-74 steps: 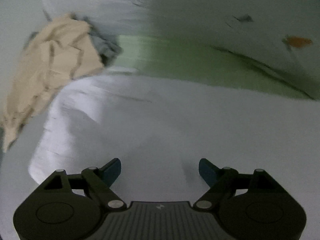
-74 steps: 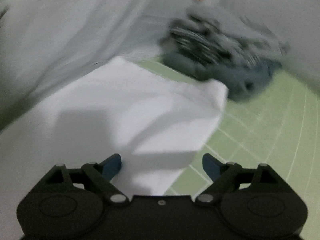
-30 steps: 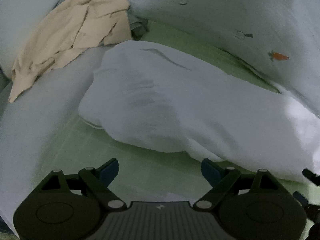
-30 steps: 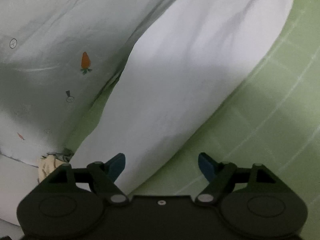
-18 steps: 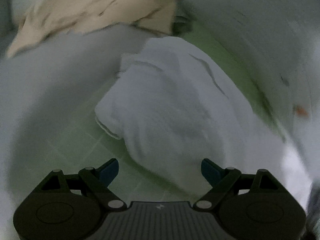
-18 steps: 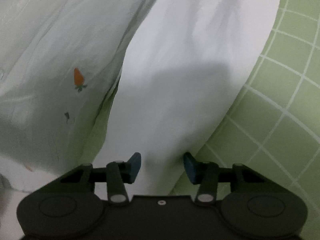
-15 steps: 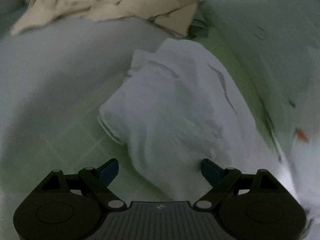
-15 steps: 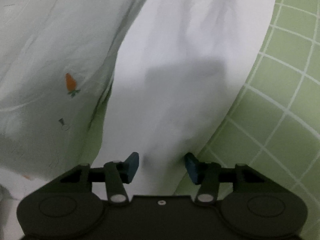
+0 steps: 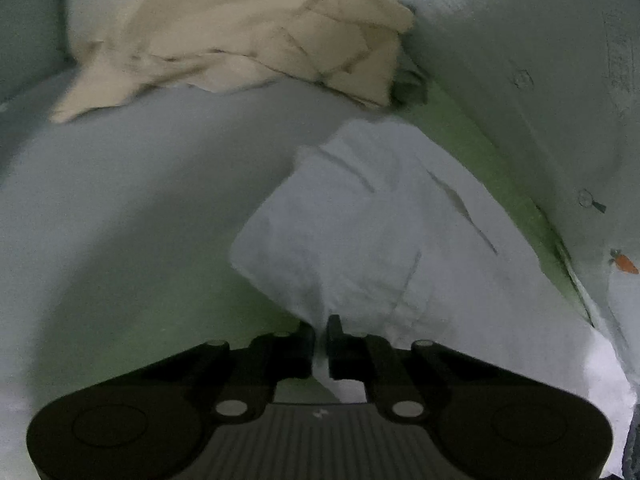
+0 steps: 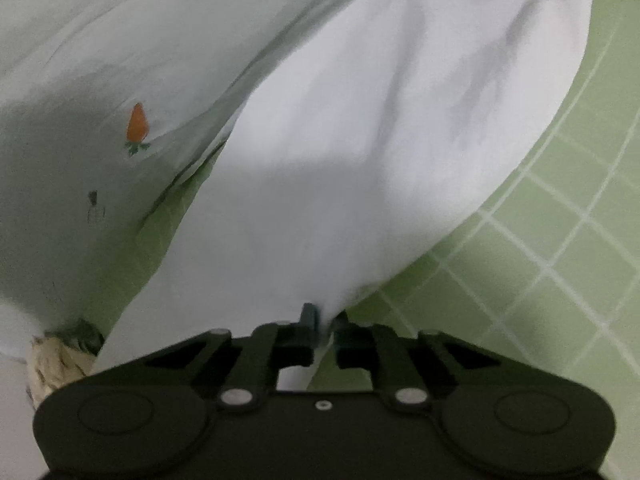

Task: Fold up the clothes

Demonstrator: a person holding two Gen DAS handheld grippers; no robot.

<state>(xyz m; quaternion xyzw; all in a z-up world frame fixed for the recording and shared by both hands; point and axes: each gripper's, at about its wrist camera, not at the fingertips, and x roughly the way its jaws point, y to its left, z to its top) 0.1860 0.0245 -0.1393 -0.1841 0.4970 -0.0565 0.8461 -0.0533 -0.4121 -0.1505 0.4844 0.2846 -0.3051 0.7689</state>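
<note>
White garment (image 9: 372, 240), soft, light and limp, lies ahead of both our grippers on the green checked sheet (image 10: 560, 240); left gripper (image 9: 320, 332) and right gripper (image 10: 324, 320) each pinch its near edge, good holds for folding.

The left gripper (image 9: 320, 330) has a black body with two round housings, one at each side, and a ribbed grey plate in the middle that carries a small pale mark. Silver screws sit at the joints of its black linkage arms. The right gripper (image 10: 323, 318) has the same black shape, but its middle plate is smooth, with one small screw. Its fingertips (image 10: 308, 314) look dark blue.
</note>
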